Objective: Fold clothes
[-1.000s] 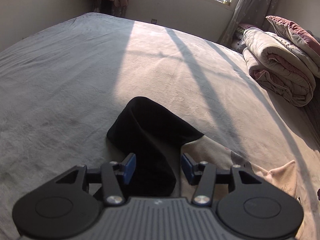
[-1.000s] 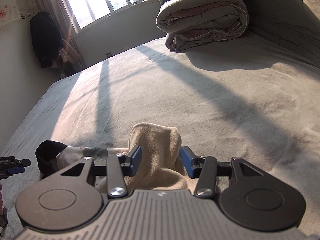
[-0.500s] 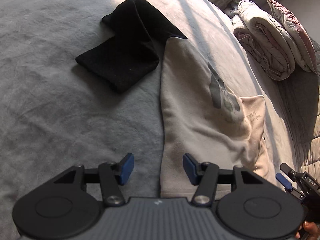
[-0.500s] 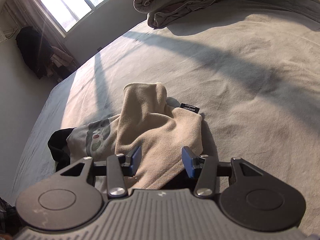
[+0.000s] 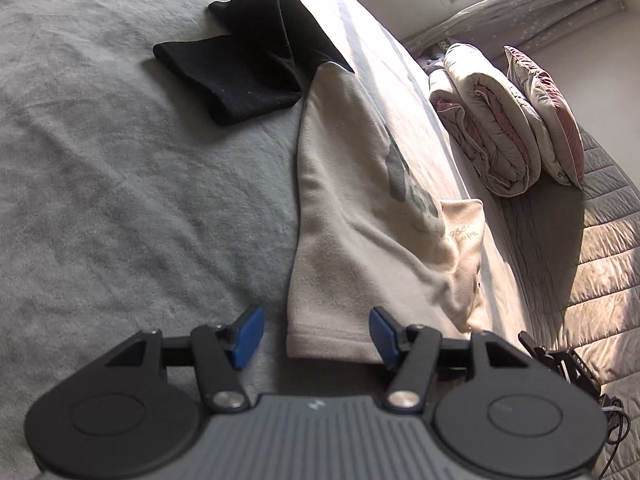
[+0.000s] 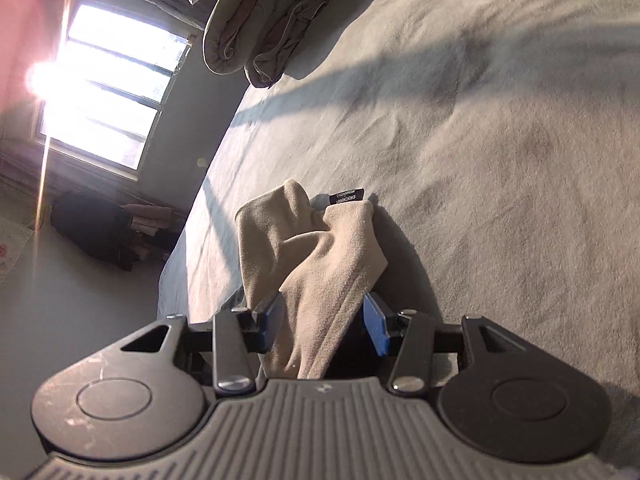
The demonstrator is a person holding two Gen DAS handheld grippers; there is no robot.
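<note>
A beige fleece top with a grey print lies lengthwise on the grey bed. Its black sleeve is folded at the far end. My left gripper is open at the near hem, and the hem's corner lies between the fingers, close to the right one. In the right wrist view a bunched beige fold with a small black label runs between the blue pads. My right gripper is open around that fold. Its tip shows at the left wrist view's right edge.
A rolled quilt and a pillow lie at the head of the bed; the quilt also tops the right wrist view. A bright window and dark hanging clothes stand beyond the bed's far edge.
My left gripper has drawn back from the black sleeve to the beige hem, leaving the sleeve folded on the bed. My right gripper has tilted and moved in around the bunched beige fold.
</note>
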